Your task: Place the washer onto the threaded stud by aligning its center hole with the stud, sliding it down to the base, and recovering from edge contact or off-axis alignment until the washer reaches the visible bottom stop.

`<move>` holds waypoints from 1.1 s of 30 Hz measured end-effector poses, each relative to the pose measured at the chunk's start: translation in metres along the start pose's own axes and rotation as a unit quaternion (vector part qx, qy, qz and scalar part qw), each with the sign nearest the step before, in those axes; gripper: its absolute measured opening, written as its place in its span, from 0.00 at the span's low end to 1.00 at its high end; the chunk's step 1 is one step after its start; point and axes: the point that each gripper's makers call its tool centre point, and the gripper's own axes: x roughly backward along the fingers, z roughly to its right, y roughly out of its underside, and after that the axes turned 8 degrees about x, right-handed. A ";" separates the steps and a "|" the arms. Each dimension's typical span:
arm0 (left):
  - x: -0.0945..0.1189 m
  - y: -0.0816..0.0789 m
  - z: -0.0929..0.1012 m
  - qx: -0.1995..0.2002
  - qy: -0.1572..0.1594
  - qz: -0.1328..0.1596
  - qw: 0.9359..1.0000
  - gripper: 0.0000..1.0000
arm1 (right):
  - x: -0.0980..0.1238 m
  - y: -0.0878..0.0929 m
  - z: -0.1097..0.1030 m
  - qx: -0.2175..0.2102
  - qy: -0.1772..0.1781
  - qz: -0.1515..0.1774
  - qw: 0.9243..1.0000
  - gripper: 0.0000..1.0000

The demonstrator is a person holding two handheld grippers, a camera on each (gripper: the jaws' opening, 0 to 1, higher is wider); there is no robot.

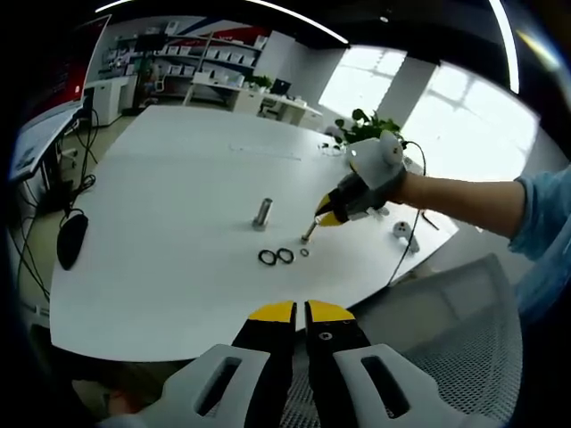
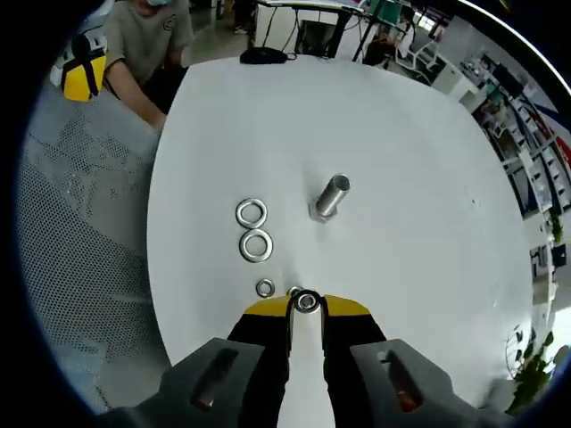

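Stud point(image 1: 262, 214) threads too small to tell.

Your left gripper point(image 1: 298, 311) has yellow-tipped black jaws set in pale grey moulded housings with dark slots. Your right gripper point(image 2: 306, 305) matches it: yellow tips, black jaws, grey shells. You wear a light blue sleeve point(image 1: 542, 234), rolled up.

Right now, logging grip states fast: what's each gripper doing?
Left gripper: shut, holding nothing.
Right gripper: shut on a washer.
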 end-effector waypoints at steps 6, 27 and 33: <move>0.000 0.000 0.000 0.000 0.001 0.001 1.000 0.01 | -0.003 0.004 0.001 -0.001 -0.004 -0.004 1.000 0.14; 0.000 -0.001 0.000 0.000 0.004 0.001 1.000 0.01 | -0.031 0.011 -0.008 0.011 -0.030 -0.035 0.999 0.14; 0.000 -0.001 0.000 0.001 0.003 0.001 1.000 0.01 | -0.042 0.015 -0.011 0.015 -0.039 -0.046 0.998 0.14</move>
